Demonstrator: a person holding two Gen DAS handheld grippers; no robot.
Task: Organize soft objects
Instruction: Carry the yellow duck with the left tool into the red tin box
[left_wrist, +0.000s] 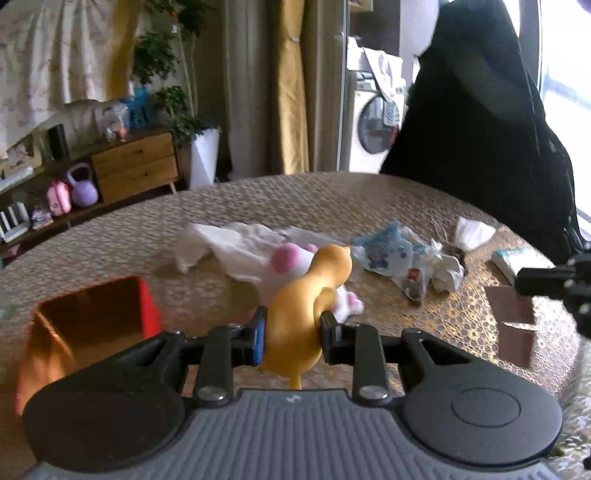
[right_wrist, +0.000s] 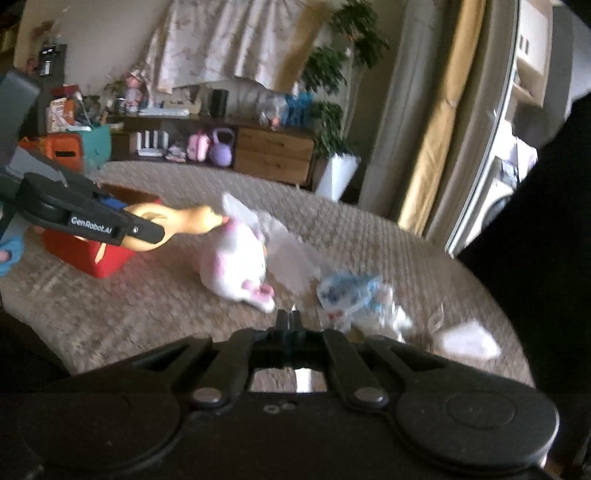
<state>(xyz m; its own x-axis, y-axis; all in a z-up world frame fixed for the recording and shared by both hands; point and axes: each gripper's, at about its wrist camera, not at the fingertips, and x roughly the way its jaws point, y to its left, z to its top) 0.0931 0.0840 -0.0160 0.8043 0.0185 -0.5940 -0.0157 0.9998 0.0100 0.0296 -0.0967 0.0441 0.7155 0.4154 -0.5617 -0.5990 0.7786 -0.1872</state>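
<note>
Nearest to me, my left gripper (left_wrist: 291, 338) is pinching the yellow soft toy (left_wrist: 306, 306) by its lower body, one pad on each side. The toy is an elongated figure. In the left wrist view its long axis runs away from the gripper, with the rounded head at the far end and a thin tail hanging down at the near end. In the right wrist view the same toy (right_wrist: 177, 221) lies almost level, its head pointing toward the white and pink plush (right_wrist: 236, 262) and nearly touching the top of it. The toy is lifted clear of the table (left_wrist: 332, 195).

My right gripper (right_wrist: 289, 319) has its fingers pressed together and I see nothing between them. It stands just in front of the plush, on the near side.

The red box (left_wrist: 92, 325) is open at the top and sits on the table to the left of the plush, close below the held toy. The plush lies on the table on a white plastic bag (left_wrist: 229, 243). To the right of the plush there is a crumpled blue and white package (left_wrist: 384, 254), and further right a white crumpled paper (left_wrist: 472, 230).

Beyond the plush, past the table edge, a wooden cabinet (left_wrist: 136, 166) stands with a purple kettlebell (left_wrist: 83, 184) beside it.
</note>
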